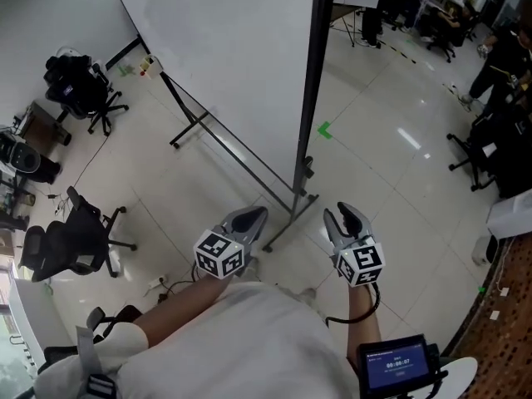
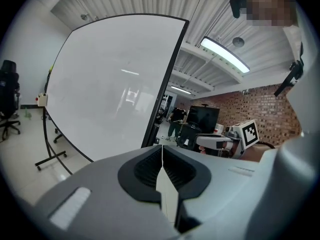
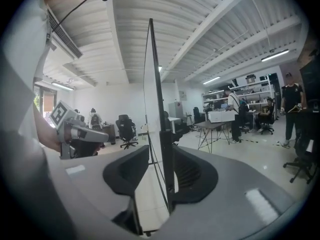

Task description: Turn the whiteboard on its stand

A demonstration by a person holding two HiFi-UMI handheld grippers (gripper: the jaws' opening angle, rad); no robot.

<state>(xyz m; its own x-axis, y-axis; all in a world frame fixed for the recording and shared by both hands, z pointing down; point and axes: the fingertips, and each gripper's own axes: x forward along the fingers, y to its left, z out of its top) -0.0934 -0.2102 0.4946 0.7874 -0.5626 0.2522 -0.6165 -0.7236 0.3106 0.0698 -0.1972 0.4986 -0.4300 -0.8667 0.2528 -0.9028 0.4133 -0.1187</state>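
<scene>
The whiteboard point(image 1: 233, 48) is a big white panel in a black frame, on a black stand whose foot point(image 1: 287, 214) rests on the tiled floor. The left gripper view shows its face point(image 2: 110, 84); the right gripper view shows it edge-on point(image 3: 154, 99). My left gripper point(image 1: 259, 214) hangs short of the foot, and its jaws point(image 2: 162, 151) meet with nothing between them. My right gripper point(image 1: 345, 212) is just right of the stand and apart from the frame. It stands open point(image 3: 156, 154), and the frame post shows through the gap beyond the jaws.
Two black office chairs point(image 1: 79, 86) point(image 1: 71, 239) stand at the left. People and more chairs point(image 1: 499, 56) fill the back right. A green tape mark point(image 1: 324, 129) lies on the floor right of the board. A folding table point(image 3: 215, 129) stands further off.
</scene>
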